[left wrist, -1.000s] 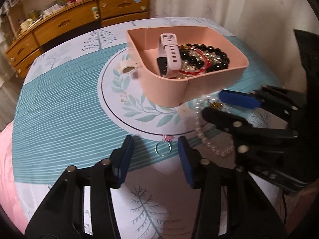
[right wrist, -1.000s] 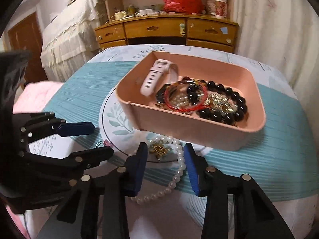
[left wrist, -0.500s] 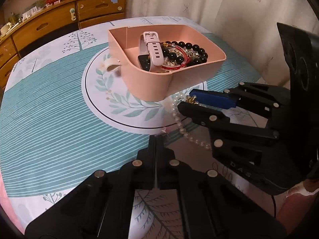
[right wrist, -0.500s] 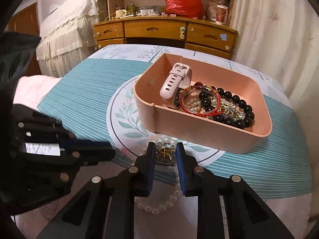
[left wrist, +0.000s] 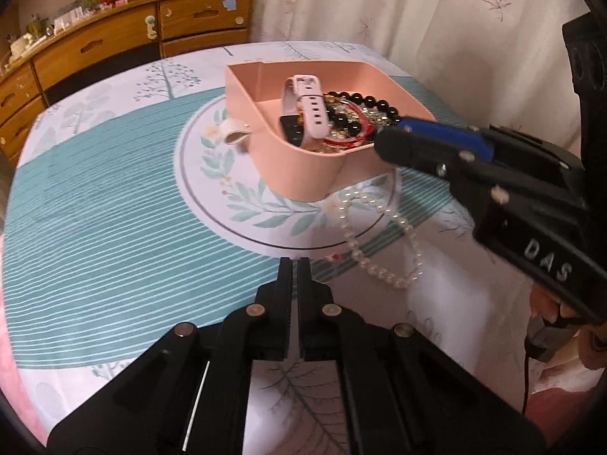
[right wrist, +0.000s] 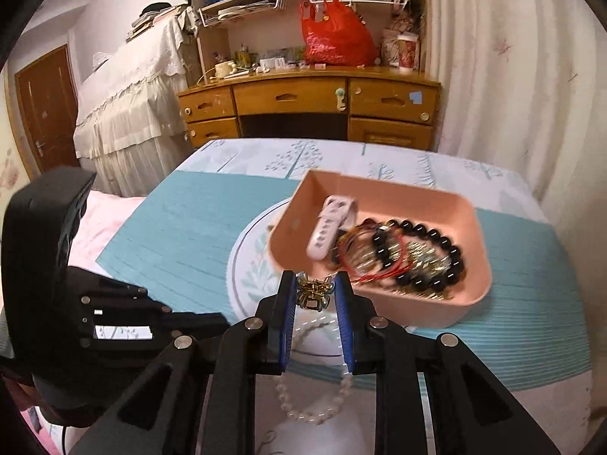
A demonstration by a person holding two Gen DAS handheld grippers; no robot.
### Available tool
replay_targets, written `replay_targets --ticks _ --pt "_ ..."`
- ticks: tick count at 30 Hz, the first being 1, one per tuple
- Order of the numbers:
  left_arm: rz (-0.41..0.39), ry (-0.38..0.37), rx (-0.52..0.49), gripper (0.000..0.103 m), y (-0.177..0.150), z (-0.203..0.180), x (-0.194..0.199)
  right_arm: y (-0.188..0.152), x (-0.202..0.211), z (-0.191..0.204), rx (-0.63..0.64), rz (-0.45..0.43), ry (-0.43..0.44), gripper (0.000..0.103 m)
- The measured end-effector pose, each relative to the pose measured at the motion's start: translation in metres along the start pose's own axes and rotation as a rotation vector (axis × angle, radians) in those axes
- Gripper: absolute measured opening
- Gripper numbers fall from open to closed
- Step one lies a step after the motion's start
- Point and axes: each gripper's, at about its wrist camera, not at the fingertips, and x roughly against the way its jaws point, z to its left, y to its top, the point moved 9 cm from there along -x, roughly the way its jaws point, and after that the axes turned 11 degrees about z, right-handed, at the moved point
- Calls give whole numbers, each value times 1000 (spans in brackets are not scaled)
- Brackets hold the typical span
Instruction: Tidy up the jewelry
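A pink tray (left wrist: 299, 174) (right wrist: 447, 311) on the round table holds a white watch (left wrist: 309, 108), a black bead bracelet (right wrist: 428, 242) and red cords. My right gripper (right wrist: 315, 295) is shut on the gold clasp (right wrist: 313, 294) of a pearl necklace (left wrist: 379, 250) and holds it raised beside the tray's near wall; the pearls (right wrist: 315, 409) hang down to the table. My left gripper (left wrist: 295, 265) is shut; the small ring it closed around is hidden between its fingertips.
A white loop (left wrist: 235, 134) lies left of the tray. The table wears a teal striped cloth (left wrist: 95, 227). A wooden desk (right wrist: 303, 102) with a red bag (right wrist: 334, 38) stands behind, a curtain (right wrist: 512, 94) at right.
The left gripper closed around the ring on the cloth and lifted. The right gripper closed on the gold clasp and raised it toward the tray, pulling the pearls up.
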Motion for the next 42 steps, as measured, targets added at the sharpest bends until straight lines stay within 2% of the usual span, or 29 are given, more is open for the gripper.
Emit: replay_targets --ticks 5,9,12,17,21,22,25,26,27,29,31,36,42 --pt "15 -19 -23 0 2 -14 -5 2 11 -24 -36 -6 -25 20" --pt "30 -9 -32 10 1 -20 -10 -3 16 -42 -57 1 -46 20" --pt "32 22 -29 12 3 -19 -14 -7 20 -51 -72 1 -40 20" --pt "35 20 -8 17 6 -18 -17 -10 24 -61 -57 3 -43 20" --pt "32 14 -13 32 10 -24 -20 -12 27 -67 -48 4 -36 20" --pt "30 19 -17 32 11 -25 -20 -12 27 -69 -49 4 -32 20" --pt "17 68 -41 29 11 -29 -23 -14 29 -75 -52 4 -21 21" --pt "15 103 -42 25 11 -29 -23 -12 28 -76 -49 4 -17 20" --pt "16 141 -38 13 12 -26 -23 -12 29 -78 -44 2 -15 20" --pt "20 157 -13 6 12 -22 -23 -10 31 -82 -36 0 -8 20" --pt "21 142 25 6 13 -19 -22 -9 33 -85 -32 -4 2 20" --pt "19 202 76 6 14 -17 -19 -2 36 -95 0 -16 34 20" --pt "-60 209 174 6 40 -24 13 11 36 -107 52 -35 74 20"
